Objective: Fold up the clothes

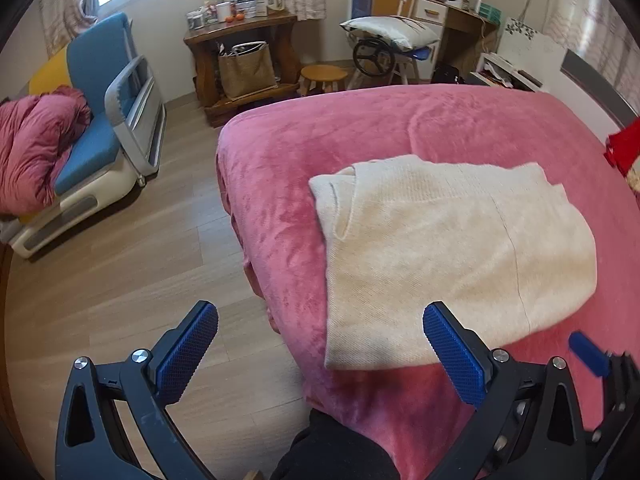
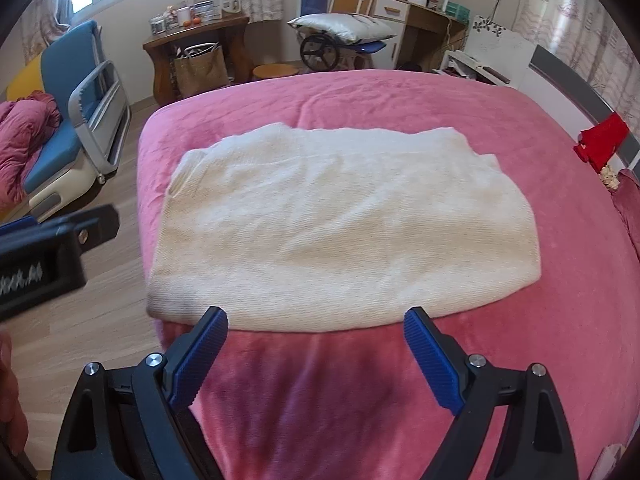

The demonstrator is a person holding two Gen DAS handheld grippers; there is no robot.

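One cream knitted garment (image 2: pixel 340 224), folded, just ahead of the spread blue pads. One pink bed cover (image 2: pixel 520 360) under and around the claw. Two claws: right gripper (image 2: pixel 316 356), jaws wide apart, and left gripper (image 1: pixel 320 344), likewise wide. One red item (image 2: pixel 602 142) far off to the right. One blue armchair (image 1: pixel 100 120) far left, bearing one crumpled pink quilt (image 1: pixel 32 152). One wooden side table (image 1: pixel 240 48) beyond, one woven bag (image 1: pixel 246 68) beneath, one round stool (image 1: pixel 323 76) beside. One white pillow (image 1: pixel 388 30) further back.
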